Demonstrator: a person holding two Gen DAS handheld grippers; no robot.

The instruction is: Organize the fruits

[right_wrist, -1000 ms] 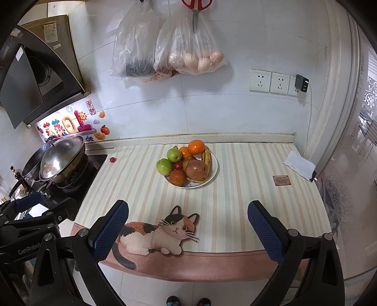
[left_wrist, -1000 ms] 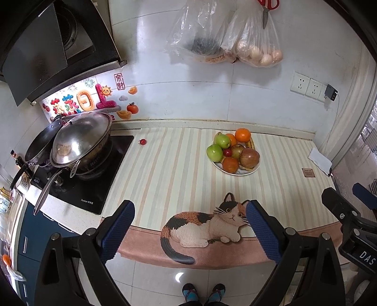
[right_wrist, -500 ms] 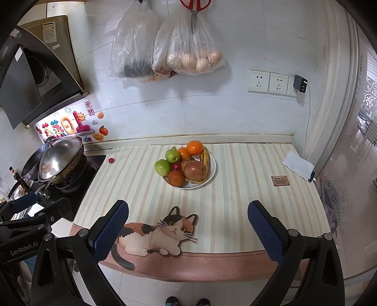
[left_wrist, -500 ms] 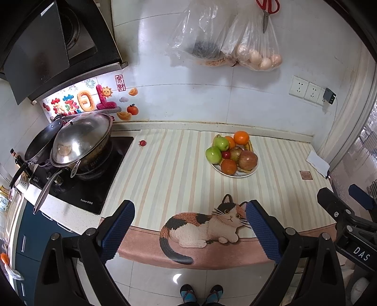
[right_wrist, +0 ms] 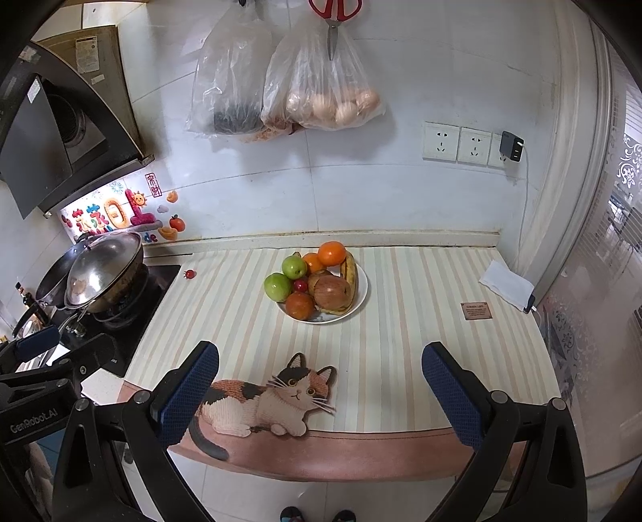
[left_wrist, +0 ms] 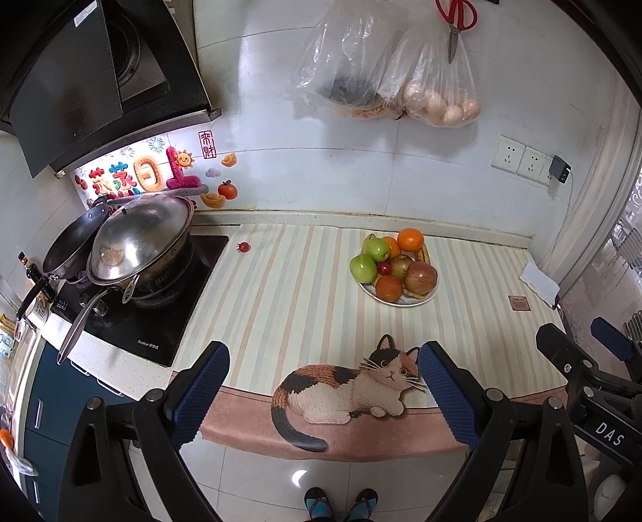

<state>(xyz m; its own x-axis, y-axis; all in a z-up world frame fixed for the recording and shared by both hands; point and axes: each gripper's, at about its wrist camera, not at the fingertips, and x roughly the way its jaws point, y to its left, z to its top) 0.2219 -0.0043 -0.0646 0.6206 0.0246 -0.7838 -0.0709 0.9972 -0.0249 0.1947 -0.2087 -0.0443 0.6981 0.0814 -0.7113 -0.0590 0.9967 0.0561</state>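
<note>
1. Plate (right_wrist: 361, 283): white, heaped with fruit, standing on the striped mat (right_wrist: 401, 341) toward the wall; the landmark for all entries below.
2. Fruit on the plate: two green apples (right_wrist: 277, 286) on its stove side, an orange (right_wrist: 332, 253) at its wall side, a banana (right_wrist: 350, 273) along its far rim, a large red apple (right_wrist: 332, 292) at its centre, a small dark-orange fruit (right_wrist: 299, 305) on its near edge.
3. Cherry tomato (left_wrist: 243, 247): alone on the mat, well apart from the plate, beside the stove (left_wrist: 132, 317).
4. Covered wok (left_wrist: 140, 241): on the stove, farther from the plate than the tomato.
5. Cat picture (left_wrist: 345, 387): on the mat's near edge, in front of the plate.
6. Left gripper (left_wrist: 321, 395): above the counter edge, well short of the plate; fingers spread wide, holding nothing.
7. Right gripper (right_wrist: 319, 395): likewise in front of the plate; fingers spread wide, empty.
8. Plastic bags (right_wrist: 321, 80) and red scissors (right_wrist: 335, 12): hung on the wall above the plate.
</note>
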